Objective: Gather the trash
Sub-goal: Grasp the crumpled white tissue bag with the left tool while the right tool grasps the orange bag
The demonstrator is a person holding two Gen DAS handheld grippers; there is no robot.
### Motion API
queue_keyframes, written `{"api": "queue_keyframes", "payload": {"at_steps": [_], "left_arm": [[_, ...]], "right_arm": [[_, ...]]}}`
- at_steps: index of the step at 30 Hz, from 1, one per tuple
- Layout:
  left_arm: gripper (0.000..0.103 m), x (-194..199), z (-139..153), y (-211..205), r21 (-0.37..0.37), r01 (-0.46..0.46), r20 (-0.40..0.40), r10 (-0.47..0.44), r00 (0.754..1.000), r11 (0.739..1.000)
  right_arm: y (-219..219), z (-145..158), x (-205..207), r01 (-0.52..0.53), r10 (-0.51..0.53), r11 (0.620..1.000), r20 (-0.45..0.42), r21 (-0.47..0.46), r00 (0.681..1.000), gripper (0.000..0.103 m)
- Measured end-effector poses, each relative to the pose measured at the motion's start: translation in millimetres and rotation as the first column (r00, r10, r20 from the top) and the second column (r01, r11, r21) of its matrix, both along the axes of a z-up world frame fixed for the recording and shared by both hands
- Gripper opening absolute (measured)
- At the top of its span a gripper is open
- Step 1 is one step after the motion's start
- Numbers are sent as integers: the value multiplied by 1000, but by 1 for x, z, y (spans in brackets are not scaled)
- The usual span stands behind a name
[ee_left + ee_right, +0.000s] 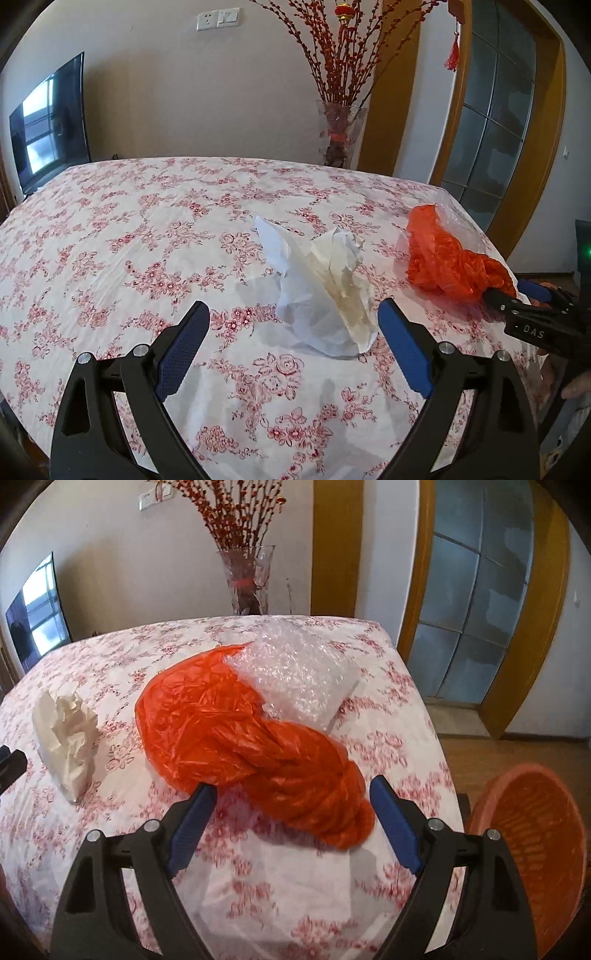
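- The right gripper (293,805) stands wide and released, nothing pressed between its blue pads; the near end of the orange plastic bag (251,734) lies in the gap, closer to the right-hand finger, with no pad visibly touching it.
- From that gripper the bag stretches ahead and to the left, its long axis running diagonally from the twisted near end by the fingers up to the looser, flatter far end. A closing move would meet the twisted end first, which looks the firmest place to pinch.
- The left gripper (293,321) is likewise spread open and empty. The crumpled white paper (325,291) sits just ahead of it, offset toward its right finger and close to that pad; its long axis runs from near right to far left.
- Each hand is nearer its own piece: right for the bag, left for the paper. The right gripper's tip shows at the edge of the left wrist view, beside the bag.
- A sheet of bubble wrap (299,672) lies beyond the bag from the right gripper, partly under it.
- An orange basket (532,849) stands low to the right of the right gripper, off the table (110,657) edge, probably the bin.
- Count: one bag, one paper wad, one bubble wrap, one basket, two grippers.
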State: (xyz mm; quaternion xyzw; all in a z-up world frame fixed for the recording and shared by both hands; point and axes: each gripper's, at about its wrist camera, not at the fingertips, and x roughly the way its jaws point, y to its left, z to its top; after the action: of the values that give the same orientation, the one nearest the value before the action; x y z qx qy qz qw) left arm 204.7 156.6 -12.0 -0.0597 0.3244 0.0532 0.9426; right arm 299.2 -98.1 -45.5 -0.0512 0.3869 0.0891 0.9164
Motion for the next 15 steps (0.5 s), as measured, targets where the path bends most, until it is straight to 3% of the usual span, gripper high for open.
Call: {"api": "queue_keyframes", "payload": {"at_steps": [3, 6, 11, 15], "left_arm": [[91, 4, -1, 0, -13, 1, -10, -1, 1000, 1000], [91, 8, -2, -1, -21, 3, -19, -4, 1000, 1000], [91, 13, -2, -7, -9, 10, -23, -10, 1000, 1000], [91, 21, -1, -13, -8, 1, -32, -2, 999, 1000]], "right_arm": [[4, -2, 6, -15, 15, 1000, -9, -18, 1000, 77], [9, -8, 11, -24, 22, 999, -29, -44, 999, 53], [0, -6, 7, -9, 8, 1000, -29, -18, 1000, 41], [-10, -3, 0, 10, -9, 1000, -34, 25, 999, 38]]}}
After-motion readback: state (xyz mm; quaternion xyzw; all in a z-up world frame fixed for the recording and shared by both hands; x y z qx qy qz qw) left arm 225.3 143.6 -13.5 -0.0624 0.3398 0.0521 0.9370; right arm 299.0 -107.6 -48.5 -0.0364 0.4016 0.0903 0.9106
